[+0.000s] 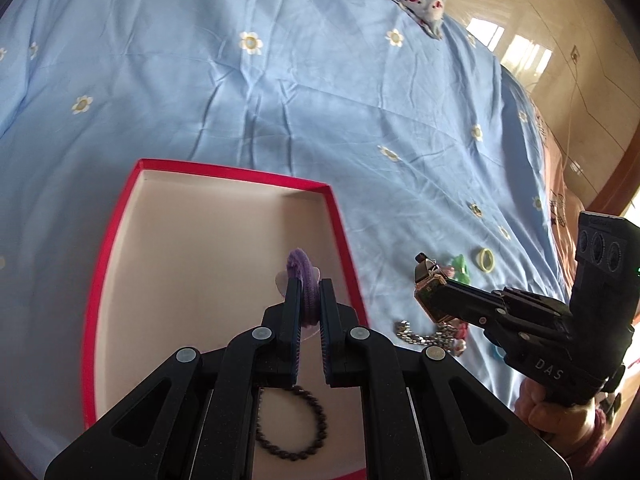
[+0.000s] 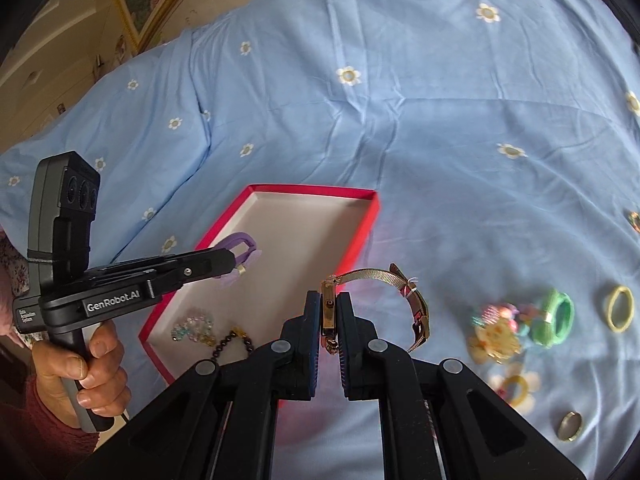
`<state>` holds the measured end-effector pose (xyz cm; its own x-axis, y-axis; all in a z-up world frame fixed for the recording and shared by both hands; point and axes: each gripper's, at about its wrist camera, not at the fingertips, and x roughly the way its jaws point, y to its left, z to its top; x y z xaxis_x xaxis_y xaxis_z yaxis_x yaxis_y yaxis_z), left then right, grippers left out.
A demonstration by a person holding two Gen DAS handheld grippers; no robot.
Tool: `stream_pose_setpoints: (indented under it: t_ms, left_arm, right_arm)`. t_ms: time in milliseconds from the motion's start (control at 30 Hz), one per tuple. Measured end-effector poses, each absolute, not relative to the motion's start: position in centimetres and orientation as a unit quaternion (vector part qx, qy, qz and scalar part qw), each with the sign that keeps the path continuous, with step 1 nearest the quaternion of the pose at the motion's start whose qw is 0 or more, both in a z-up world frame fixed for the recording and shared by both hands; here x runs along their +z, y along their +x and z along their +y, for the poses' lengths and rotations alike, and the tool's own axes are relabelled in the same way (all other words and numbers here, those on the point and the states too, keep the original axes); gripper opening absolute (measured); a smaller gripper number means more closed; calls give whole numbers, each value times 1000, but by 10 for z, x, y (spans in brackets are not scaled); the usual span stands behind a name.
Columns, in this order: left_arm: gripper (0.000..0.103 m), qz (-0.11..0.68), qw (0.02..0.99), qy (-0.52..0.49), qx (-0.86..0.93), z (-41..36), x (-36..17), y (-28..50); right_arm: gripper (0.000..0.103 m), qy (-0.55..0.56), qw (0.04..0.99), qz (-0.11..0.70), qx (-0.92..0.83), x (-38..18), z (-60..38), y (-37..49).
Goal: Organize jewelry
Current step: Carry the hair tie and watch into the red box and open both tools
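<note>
Black matte plastic linkage of left tool (image 1: 309, 292) in the foreground, round grey pivot caps, ribbed blue pads pinched narrow on purple fuzzy hair tie (image 1: 303, 280), held over red box (image 1: 236, 170). Box shallow, rectangular, glossy red rim, pale matte inside. Dark bead bracelet (image 1: 296, 424) lying on the box floor, round beads in a loop, partly hidden behind the tool. In the right wrist view, pale translucent bead bracelet (image 2: 192, 326) also in the box, near its close corner beside the dark one.

Right tool (image 2: 329, 312) same black build, pads clamped on the rectangular gold case of gold watch (image 2: 330, 312), woven metal mesh strap arcing off to the right, lifted above blue bedsheet (image 2: 440, 120), just beside the box's right wall. Sheet light blue, creased cotton look, printed with small white daisies.

Readable writing: "GenRobot.AI" in white on the left tool's side, seen from the right wrist view; "DAS" on the right tool's body, seen from the left wrist view. Small white text on the left tool's rear too tiny to read.

On the sheet right of the watch: green hair tie (image 2: 554, 316), yellow ring band (image 2: 620, 308), blurred pastel flower clip (image 2: 496, 328), small metal ring (image 2: 570, 426). Silver chain (image 1: 420, 334) below the right tool.
</note>
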<state>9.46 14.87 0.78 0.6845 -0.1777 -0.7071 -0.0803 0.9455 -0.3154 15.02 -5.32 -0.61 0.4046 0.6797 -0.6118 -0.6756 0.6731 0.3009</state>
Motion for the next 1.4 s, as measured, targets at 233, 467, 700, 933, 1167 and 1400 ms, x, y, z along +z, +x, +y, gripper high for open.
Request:
stream_pose_setpoints:
  t_ms: [233,467,700,933,1167,1400]
  left_arm:
    - [7,396,904,-164,-1,176,2,95]
    - [7,408,900,-151,17,199,-10,109]
    - [7,422,898,-120,34,208,-22,129]
    - [7,448,887,-102,38,204,-41,138]
    - [21,450,888,-88,46,199,-41,137]
    - [36,438,891,-103,56,201,-31,126]
  right_arm:
    - [7,-15,824,366,432,-6,-9,153]
    - [7,-31,816,367,446,-11,31,163]
    - [7,-51,810,381,444,-28,63,184]
    - [8,-73,802,400,438,-47,81,194]
    - [13,-72,799,406,437,-54,82,197]
    - [14,-56,804,399,437,-46,73,195]
